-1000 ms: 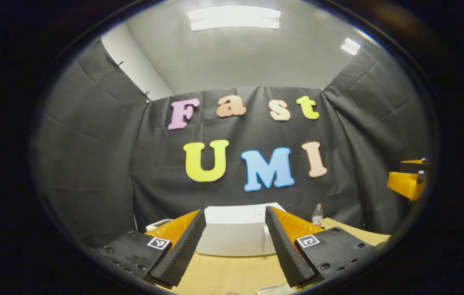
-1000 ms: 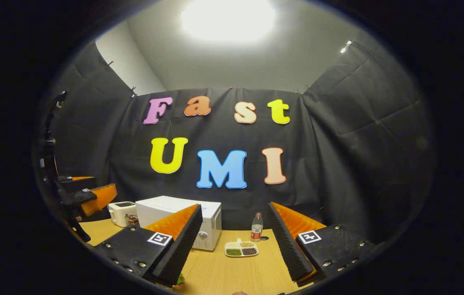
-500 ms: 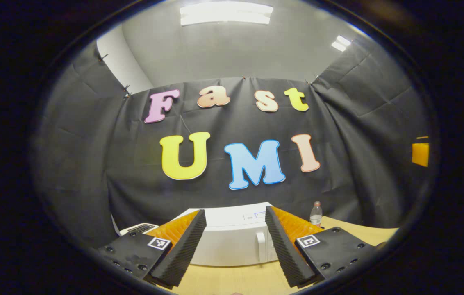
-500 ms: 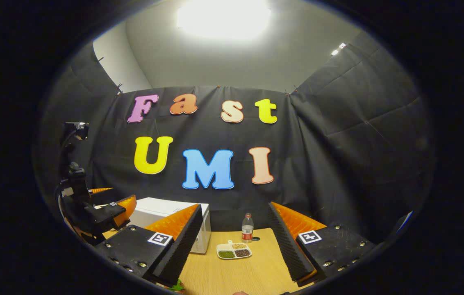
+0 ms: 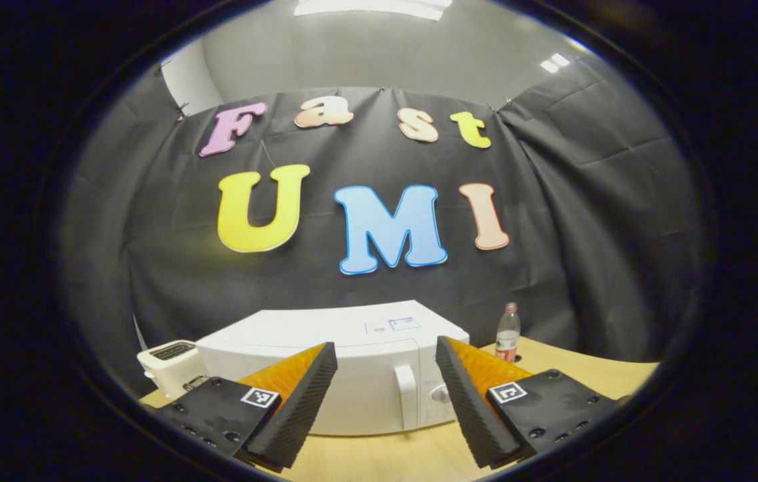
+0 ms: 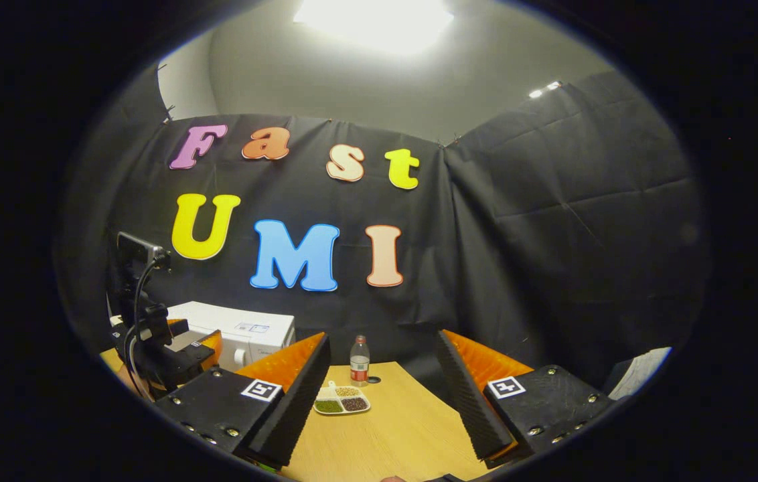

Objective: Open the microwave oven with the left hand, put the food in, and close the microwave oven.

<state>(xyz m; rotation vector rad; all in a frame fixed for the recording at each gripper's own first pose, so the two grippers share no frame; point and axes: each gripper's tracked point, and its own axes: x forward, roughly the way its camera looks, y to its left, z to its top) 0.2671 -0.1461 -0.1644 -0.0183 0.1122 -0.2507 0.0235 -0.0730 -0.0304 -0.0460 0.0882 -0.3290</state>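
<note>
Left gripper (image 5: 386,391) low in the left gripper view, two ridged black-and-orange fingers spread wide, nothing between them, aimed at the microwave front. Right gripper (image 6: 382,385) likewise parted and empty in the right gripper view, above bare wooden table (image 6: 392,435).

Just beyond the left gripper: white microwave oven (image 5: 345,375) standing on the table, door closed, with a white vertical door handle (image 5: 406,398) framed in the gap between the fingers and a round knob partly hidden behind the right-hand finger. Small white toaster (image 5: 168,365) just beside the microwave, to its left. Clear bottle with a red label (image 5: 505,335) farther back, near the booth's black cloth wall.

From the right gripper view, near to far: white divided dish of food (image 6: 342,400) with green, brown and pale portions lying flat on the table, then the same bottle close behind it, then the microwave off to the left with the other gripper in front of it.

Judgement on handling: microwave looks heavy and rigid, unlikely to slide; best hold probably the vertical handle, pinched across its width and pulled outward. Dish likely light, stiff and shallow, with loose contents prone to spilling; best gripped at the rim and kept level.
</note>
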